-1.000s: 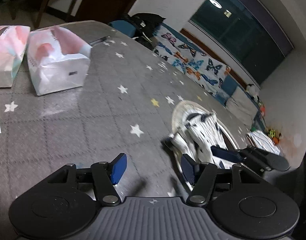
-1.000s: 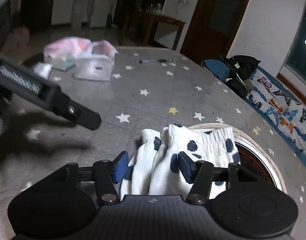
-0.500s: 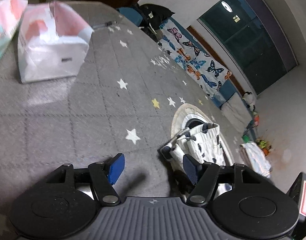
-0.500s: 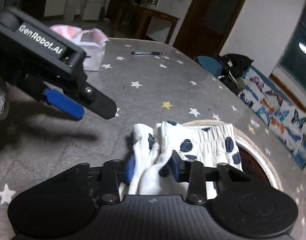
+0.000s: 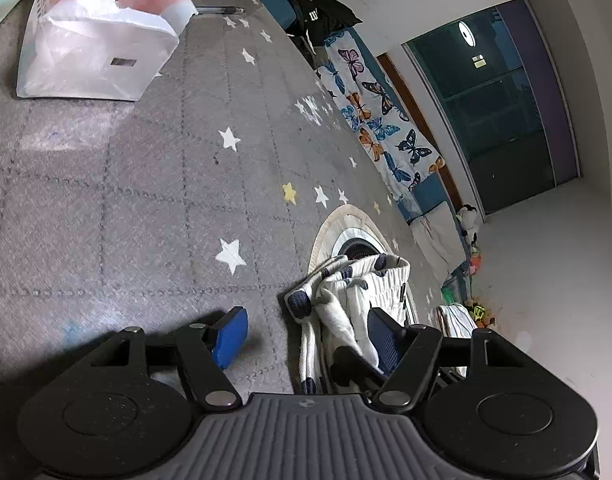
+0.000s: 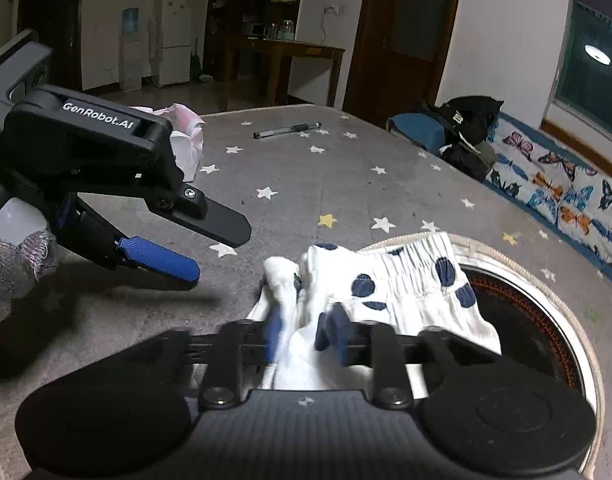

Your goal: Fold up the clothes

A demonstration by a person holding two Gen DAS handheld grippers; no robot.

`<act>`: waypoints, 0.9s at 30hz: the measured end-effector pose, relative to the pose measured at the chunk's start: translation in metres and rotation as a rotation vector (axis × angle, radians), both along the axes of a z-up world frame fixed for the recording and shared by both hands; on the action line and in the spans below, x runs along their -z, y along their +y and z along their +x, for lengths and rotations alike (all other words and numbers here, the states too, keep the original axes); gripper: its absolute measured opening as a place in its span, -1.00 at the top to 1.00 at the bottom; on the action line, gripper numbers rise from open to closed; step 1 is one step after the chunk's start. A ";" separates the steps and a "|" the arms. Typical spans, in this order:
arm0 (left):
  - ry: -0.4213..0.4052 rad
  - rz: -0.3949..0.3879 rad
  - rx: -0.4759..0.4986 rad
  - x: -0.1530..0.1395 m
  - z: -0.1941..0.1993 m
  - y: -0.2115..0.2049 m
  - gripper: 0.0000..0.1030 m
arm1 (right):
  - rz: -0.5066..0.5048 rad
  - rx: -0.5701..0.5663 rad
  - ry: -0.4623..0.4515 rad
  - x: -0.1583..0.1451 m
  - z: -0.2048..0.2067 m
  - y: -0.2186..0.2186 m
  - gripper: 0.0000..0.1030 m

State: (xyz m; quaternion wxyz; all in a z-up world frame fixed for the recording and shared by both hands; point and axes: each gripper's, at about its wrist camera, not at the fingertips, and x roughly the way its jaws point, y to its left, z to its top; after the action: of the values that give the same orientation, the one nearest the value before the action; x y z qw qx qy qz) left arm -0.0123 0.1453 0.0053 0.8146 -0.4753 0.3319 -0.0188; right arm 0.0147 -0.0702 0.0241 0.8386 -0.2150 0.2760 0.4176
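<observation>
White shorts with navy dots (image 6: 406, 280) lie bunched on the grey star-patterned table (image 6: 326, 180), partly over a round woven mat (image 6: 546, 304). My right gripper (image 6: 306, 338) is shut on a fold of the shorts at their near edge. My left gripper (image 5: 303, 334) is open, its fingers wide apart just left of the shorts (image 5: 358, 292); its right fingertip sits against the cloth. In the right wrist view the left gripper (image 6: 177, 248) hovers to the left of the shorts.
A tissue pack (image 5: 97, 48) stands at the far left of the table, a pen (image 6: 287, 130) lies at the far edge. A black bag (image 6: 462, 128) and butterfly-print cushion (image 6: 566, 192) lie beyond the table's right side.
My right gripper has closed on the shorts' near fold. My left gripper has moved in toward the shorts from the left, staying open.
</observation>
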 end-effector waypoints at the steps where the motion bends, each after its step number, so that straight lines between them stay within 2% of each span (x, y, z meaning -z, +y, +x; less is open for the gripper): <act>1: 0.001 0.001 -0.001 0.000 0.000 0.000 -0.35 | 0.000 -0.008 -0.006 0.000 -0.002 0.001 0.28; 3: 0.001 0.002 -0.006 0.000 -0.001 0.001 -0.35 | -0.032 -0.029 -0.038 0.002 -0.009 0.010 0.04; 4: 0.002 0.000 -0.009 0.000 -0.001 0.002 -0.35 | -0.049 -0.039 -0.053 0.003 -0.012 0.015 -0.02; 8: 0.000 -0.009 -0.016 0.001 -0.002 0.004 -0.35 | -0.121 -0.028 -0.100 0.014 -0.018 0.030 0.00; 10: 0.000 -0.015 -0.013 0.002 -0.002 0.005 -0.35 | -0.139 -0.016 -0.117 0.018 -0.019 0.035 0.10; 11: -0.001 -0.017 -0.013 0.002 -0.002 0.006 -0.35 | -0.136 -0.005 -0.119 0.018 -0.018 0.034 0.39; 12: -0.004 -0.020 -0.013 0.001 -0.003 0.006 -0.35 | -0.133 0.005 -0.120 0.017 -0.017 0.032 0.60; 14: -0.011 -0.026 -0.012 0.000 -0.003 0.007 -0.35 | -0.115 0.018 -0.106 0.015 -0.013 0.027 0.69; 20: -0.036 -0.060 0.009 -0.004 0.001 0.002 -0.43 | -0.018 -0.003 -0.049 -0.001 -0.014 0.003 0.79; 24: -0.037 -0.111 0.020 0.000 0.003 -0.002 -0.60 | 0.022 -0.034 -0.039 -0.009 -0.026 -0.011 0.80; 27: -0.023 -0.145 0.046 0.005 0.004 -0.009 -0.61 | 0.057 -0.073 -0.035 -0.017 -0.042 -0.023 0.82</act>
State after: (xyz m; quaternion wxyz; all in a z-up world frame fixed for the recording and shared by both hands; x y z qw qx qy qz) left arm -0.0081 0.1362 0.0006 0.7811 -0.5250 0.3313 -0.0668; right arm -0.0276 -0.0933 0.0408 0.8332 -0.2084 0.2414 0.4517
